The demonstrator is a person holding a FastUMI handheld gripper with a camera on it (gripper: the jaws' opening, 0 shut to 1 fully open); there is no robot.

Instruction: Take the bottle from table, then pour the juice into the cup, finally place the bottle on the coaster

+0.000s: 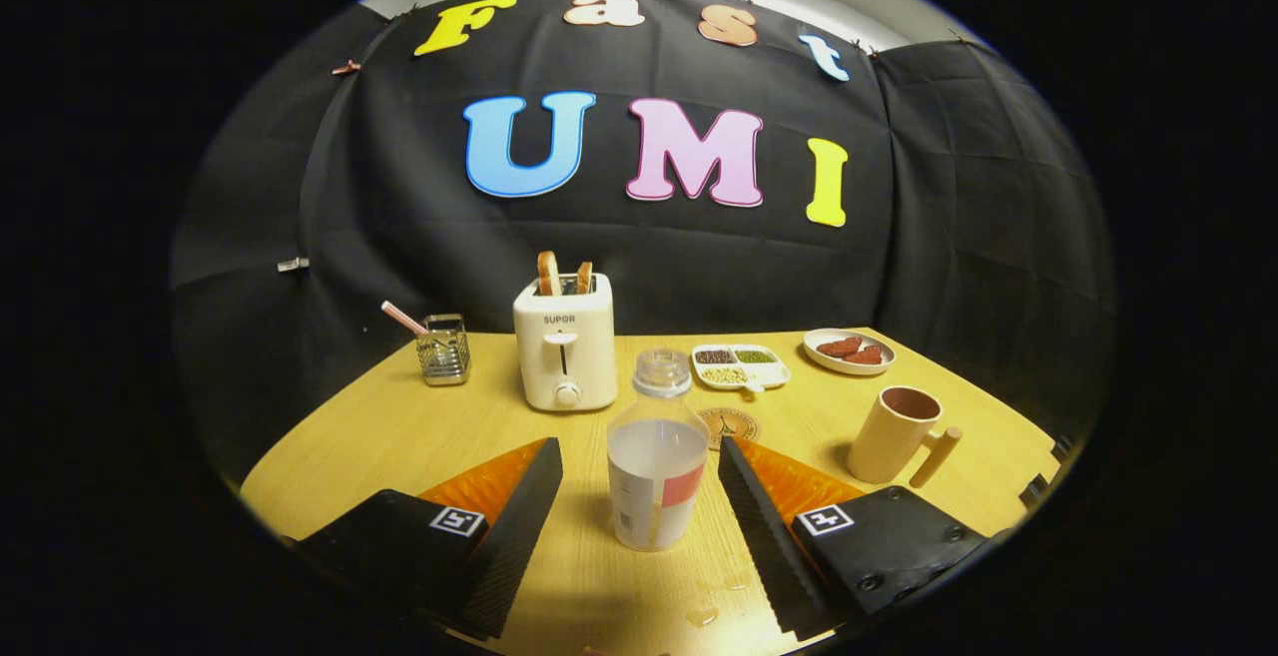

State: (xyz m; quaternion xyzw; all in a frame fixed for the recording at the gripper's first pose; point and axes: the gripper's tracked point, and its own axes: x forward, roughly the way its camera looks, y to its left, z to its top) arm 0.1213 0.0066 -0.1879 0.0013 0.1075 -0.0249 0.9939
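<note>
— Yellow wooden table (419, 436) fills the floor of the booth, and black cloth hangs as a wall behind it. What sits on it?

— A clear plastic bottle with a see-through cap (658, 456) stands up straight on the table. Its long side goes up and down, and the cap points up. It is partly full of pale juice.

— Where is the gripper (639, 521)?

— Its two fingers are spread wide apart. The bottle stands between them, a bit ahead, and neither finger touches it.

— And the cup?

— The tan mug with a stick-like handle (892, 432) stands to the right, beyond the right finger. Its open top faces up.

— Is the coaster there?

— A round brown coaster (734, 426) lies flat just behind the bottle, partly hidden by it.

— What else?

— A cream toaster with two slices of bread (564, 354) stands farther back. Near it are a small wire basket (443, 348), a white tray of beans (740, 365) and a white plate with red food (849, 350). Some small wet drops (702, 616) lie on the table between the fingers.
</note>
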